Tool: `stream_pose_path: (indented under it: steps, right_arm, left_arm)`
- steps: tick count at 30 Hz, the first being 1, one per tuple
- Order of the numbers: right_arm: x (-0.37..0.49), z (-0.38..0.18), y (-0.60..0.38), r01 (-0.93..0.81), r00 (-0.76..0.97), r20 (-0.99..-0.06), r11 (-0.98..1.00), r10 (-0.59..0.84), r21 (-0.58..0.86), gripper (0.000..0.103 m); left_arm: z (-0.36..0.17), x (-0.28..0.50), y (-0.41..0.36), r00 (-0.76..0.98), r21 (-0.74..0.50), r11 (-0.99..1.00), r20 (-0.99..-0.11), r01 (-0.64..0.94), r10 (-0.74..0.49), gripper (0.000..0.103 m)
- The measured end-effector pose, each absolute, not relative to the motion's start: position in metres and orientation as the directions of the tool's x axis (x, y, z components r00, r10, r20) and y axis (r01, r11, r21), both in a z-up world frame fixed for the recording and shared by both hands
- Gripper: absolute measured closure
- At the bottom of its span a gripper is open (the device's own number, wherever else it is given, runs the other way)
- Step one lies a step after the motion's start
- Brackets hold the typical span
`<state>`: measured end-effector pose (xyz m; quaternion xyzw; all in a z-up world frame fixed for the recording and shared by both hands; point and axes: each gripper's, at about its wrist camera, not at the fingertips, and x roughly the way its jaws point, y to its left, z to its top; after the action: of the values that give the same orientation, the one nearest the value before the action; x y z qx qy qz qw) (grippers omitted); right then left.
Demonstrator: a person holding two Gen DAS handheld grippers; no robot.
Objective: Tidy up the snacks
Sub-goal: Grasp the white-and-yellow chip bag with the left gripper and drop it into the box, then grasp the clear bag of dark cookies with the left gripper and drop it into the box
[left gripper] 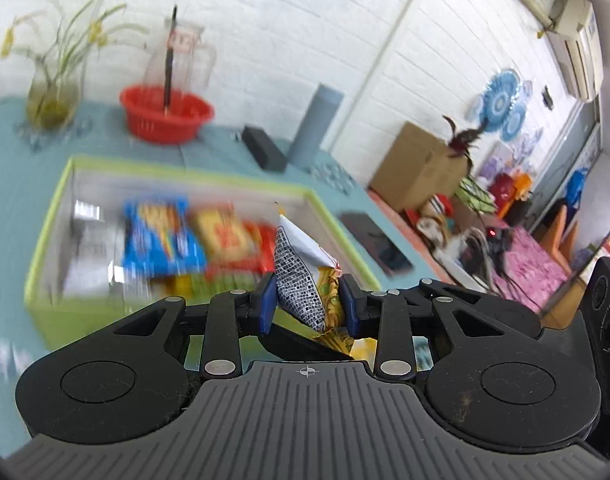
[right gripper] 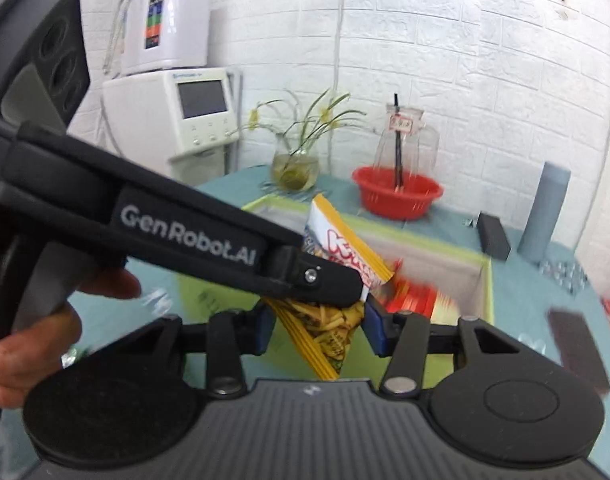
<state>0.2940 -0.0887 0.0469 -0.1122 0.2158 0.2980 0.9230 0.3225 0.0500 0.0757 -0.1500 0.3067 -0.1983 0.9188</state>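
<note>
Left wrist view shows your left gripper (left gripper: 309, 304) clamped on a snack packet (left gripper: 301, 280), its blue pads (left gripper: 267, 304) pressing both sides. The packet stands upright between them: white at the top, a black-and-white mosaic print on one face, yellow chip artwork lower down. It hangs in front of the near wall of the green-rimmed box (left gripper: 49, 216), which already holds a blue packet (left gripper: 161, 232) and a yellow-and-red one (left gripper: 225, 236); motion blur makes their labels unreadable.

From the right wrist view, the same packet (right gripper: 345, 240) shows red lettering on white and a yellow striped edge, with the left gripper's black finger (right gripper: 317, 280) crossing it and hiding its middle. Your right gripper (right gripper: 319, 330) has its jaws spread on either side of the packet's lower corner, with clear space at each pad. Your hand (right gripper: 33, 332) is cut off at the frame edge. Behind the box stand a red basket (right gripper: 397, 192) and a flower vase (right gripper: 295, 168).
</note>
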Motion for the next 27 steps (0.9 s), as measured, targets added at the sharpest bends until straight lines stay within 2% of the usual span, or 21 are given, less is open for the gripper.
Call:
stream_pose_path:
  steps: [6, 7, 9, 12, 14, 16, 19, 23, 27]
  right_arm:
    - [0.378, 0.032, -0.080, -0.574, 0.702, -0.562, 0.814, 0.437, -0.085, 0.049]
    - [0.385, 0.028, -0.081, -0.573, 0.698, -0.577, 0.814, 0.423, -0.096, 0.047]
    - [0.390, 0.023, -0.087, -0.566, 0.691, -0.590, 0.821, 0.417, -0.082, 0.034]
    - [0.391, 0.019, -0.094, -0.573, 0.686, -0.598, 0.814, 0.414, -0.093, 0.029]
    - [0.388, 0.021, -0.095, -0.570, 0.700, -0.583, 0.815, 0.412, -0.108, 0.021]
    - [0.378, 0.029, -0.102, -0.574, 0.706, -0.556, 0.814, 0.438, -0.087, 0.016]
    - [0.345, 0.045, -0.114, -0.563, 0.748, -0.485, 0.820, 0.454, -0.101, 0.011]
    - [0.278, 0.045, -0.131, -0.570, 0.760, -0.429, 0.818, 0.488, -0.080, 0.010]
    - [0.221, 0.012, -0.131, -0.628, 0.654, -0.489, 0.775, 0.578, 0.076, 0.010]
  left_arm:
    - [0.052, 0.412, 0.047, 0.682, -0.419, 0.876, -0.570, 0.238, -0.458, 0.092]
    - [0.047, 0.420, 0.044, 0.671, -0.424, 0.873, -0.577, 0.240, -0.465, 0.092]
    - [0.036, 0.432, 0.036, 0.648, -0.432, 0.863, -0.585, 0.260, -0.488, 0.091]
    - [0.023, 0.438, 0.032, 0.628, -0.450, 0.853, -0.592, 0.263, -0.506, 0.085]
    - [0.025, 0.434, 0.036, 0.633, -0.475, 0.840, -0.573, 0.261, -0.521, 0.074]
    - [0.039, 0.419, 0.038, 0.665, -0.458, 0.849, -0.552, 0.262, -0.503, 0.055]
    - [0.073, 0.379, 0.041, 0.744, -0.366, 0.885, -0.495, 0.290, -0.448, 0.042]
    - [0.099, 0.308, 0.058, 0.810, -0.307, 0.902, -0.417, 0.302, -0.413, 0.031]
    - [0.091, 0.238, 0.076, 0.852, -0.272, 0.933, -0.404, 0.236, -0.333, 0.030]
